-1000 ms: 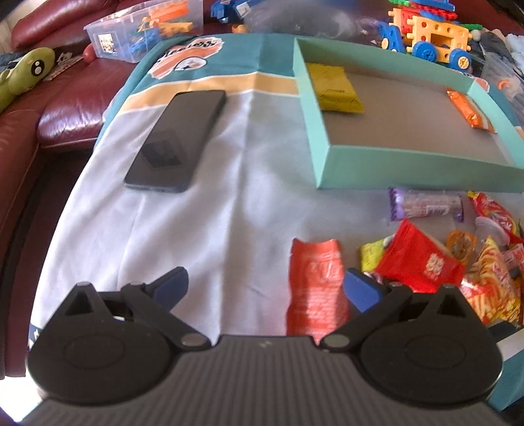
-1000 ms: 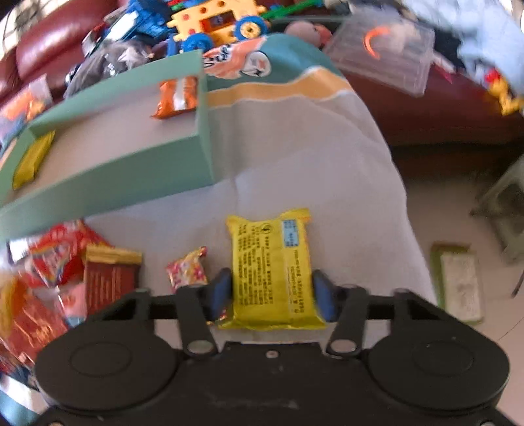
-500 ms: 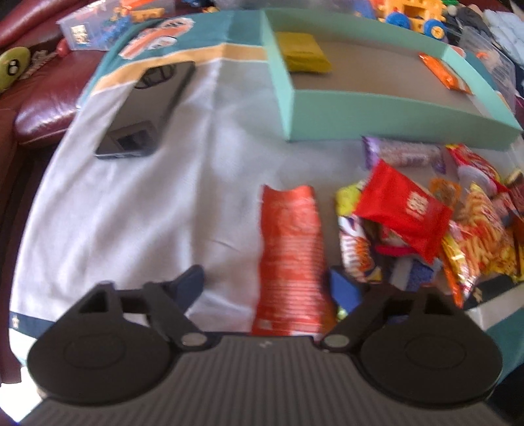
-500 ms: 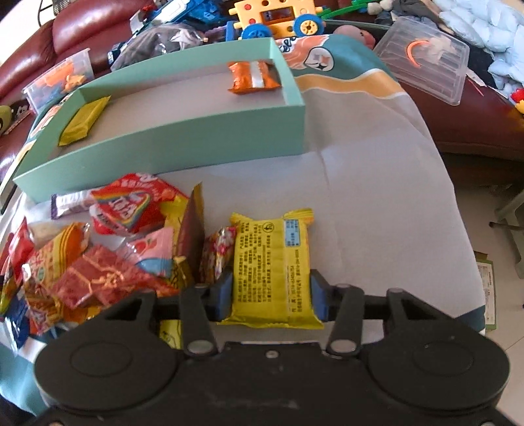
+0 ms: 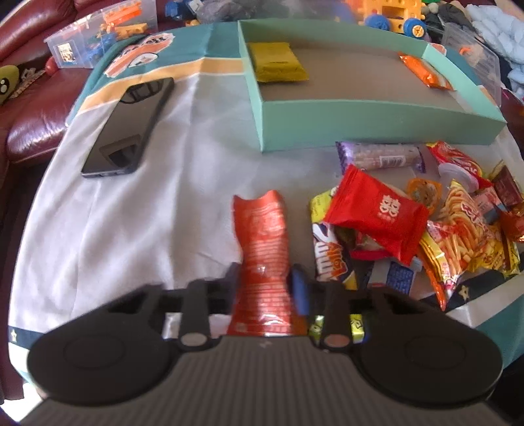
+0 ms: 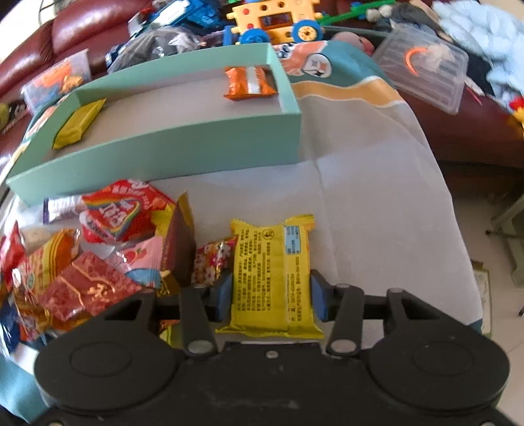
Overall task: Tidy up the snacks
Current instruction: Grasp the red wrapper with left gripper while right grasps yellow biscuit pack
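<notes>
My left gripper (image 5: 266,288) is shut on a long orange-red snack packet (image 5: 262,252) that lies on the cloth. My right gripper (image 6: 271,295) is shut on a yellow snack packet (image 6: 273,272), held just above the cloth. The teal box (image 5: 376,123) holds a yellow packet (image 5: 276,62) at its left end and an orange packet (image 5: 425,73) at its right end; the box also shows in the right wrist view (image 6: 170,147). A heap of loose snacks (image 5: 425,222) lies in front of the box and shows in the right wrist view (image 6: 98,249) too.
A black phone (image 5: 131,126) lies on the cloth left of the box. Toy bins and a yellow toy truck (image 6: 275,19) crowd the back. A clear plastic lid (image 6: 422,70) rests on the red sofa at right. The table edge drops to the floor at right.
My left gripper has closed on the orange-red packet, which lay between its open fingers before. My right gripper keeps the yellow packet and has shifted slightly toward the pile and box.
</notes>
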Available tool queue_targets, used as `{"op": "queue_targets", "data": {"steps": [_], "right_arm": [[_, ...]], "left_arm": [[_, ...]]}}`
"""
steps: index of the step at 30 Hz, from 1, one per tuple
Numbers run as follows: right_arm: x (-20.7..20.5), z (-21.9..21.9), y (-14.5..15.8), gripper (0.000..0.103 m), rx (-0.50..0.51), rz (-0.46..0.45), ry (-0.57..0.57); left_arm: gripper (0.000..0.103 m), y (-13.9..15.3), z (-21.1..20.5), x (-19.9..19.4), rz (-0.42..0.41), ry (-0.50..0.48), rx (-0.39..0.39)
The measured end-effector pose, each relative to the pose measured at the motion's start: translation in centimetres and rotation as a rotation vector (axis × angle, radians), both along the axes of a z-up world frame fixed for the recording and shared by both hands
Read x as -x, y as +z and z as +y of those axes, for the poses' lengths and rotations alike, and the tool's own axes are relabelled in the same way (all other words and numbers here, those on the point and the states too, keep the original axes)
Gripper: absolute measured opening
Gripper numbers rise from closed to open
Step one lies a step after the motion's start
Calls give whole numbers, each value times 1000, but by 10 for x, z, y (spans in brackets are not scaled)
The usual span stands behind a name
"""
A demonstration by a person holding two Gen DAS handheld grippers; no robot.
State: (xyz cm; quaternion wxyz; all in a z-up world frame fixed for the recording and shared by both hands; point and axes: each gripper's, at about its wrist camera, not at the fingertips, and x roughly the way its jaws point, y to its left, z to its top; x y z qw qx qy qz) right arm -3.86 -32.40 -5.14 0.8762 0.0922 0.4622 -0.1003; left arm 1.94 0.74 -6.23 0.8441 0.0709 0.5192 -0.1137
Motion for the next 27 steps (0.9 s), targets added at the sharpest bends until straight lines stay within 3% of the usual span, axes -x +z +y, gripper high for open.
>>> {"op": "queue_targets", "data": {"steps": [7, 13, 19, 27], "right_arm": [[15, -12, 14, 46, -28, -28, -33], [23, -27, 24, 47, -29, -56, -76], [23, -22, 20, 47, -41, -47, -69], [22, -20, 21, 47, -58, -42, -70]], "left_arm": [[16, 17, 20, -4, 3, 50, 73], [16, 26, 25, -3, -14, 57, 83], [30, 4, 21, -5, 34, 42, 22], [38, 0, 15, -6, 9, 19, -46]]}}
